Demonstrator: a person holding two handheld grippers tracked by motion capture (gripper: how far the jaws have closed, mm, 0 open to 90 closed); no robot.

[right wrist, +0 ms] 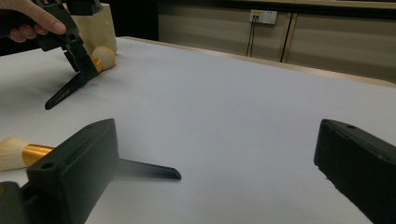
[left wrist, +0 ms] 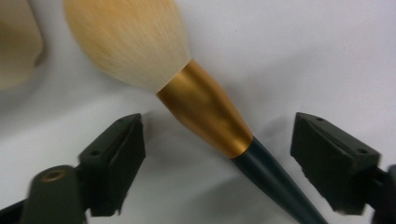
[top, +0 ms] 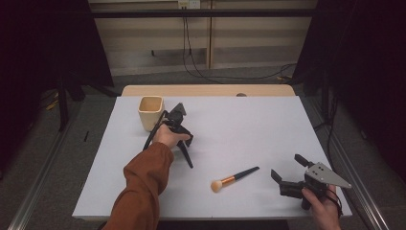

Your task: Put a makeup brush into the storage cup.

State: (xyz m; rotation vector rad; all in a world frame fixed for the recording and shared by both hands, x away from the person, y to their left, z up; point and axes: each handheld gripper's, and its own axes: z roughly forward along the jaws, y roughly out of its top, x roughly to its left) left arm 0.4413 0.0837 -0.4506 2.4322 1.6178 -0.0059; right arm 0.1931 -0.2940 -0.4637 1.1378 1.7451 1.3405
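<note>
Two makeup brushes with cream bristles, gold ferrules and dark tapered handles lie on the white table top. One makeup brush rests flat toward the near edge, bristles pointing left, well apart from the pale wooden square cup that stands near the far left. The second brush lies just beside that cup, under the left gripper; its dark handle sticks out toward the near edge. In the left gripper view the black jaws stand wide apart on either side of the gold ferrule, touching neither it nor the handle, so this gripper is released. A hand in a rust-orange sleeve holds it. The right gripper hovers at the near right, held by the other hand, jaws spread and gripping nothing; the first brush lies to its left, apart from it
</note>
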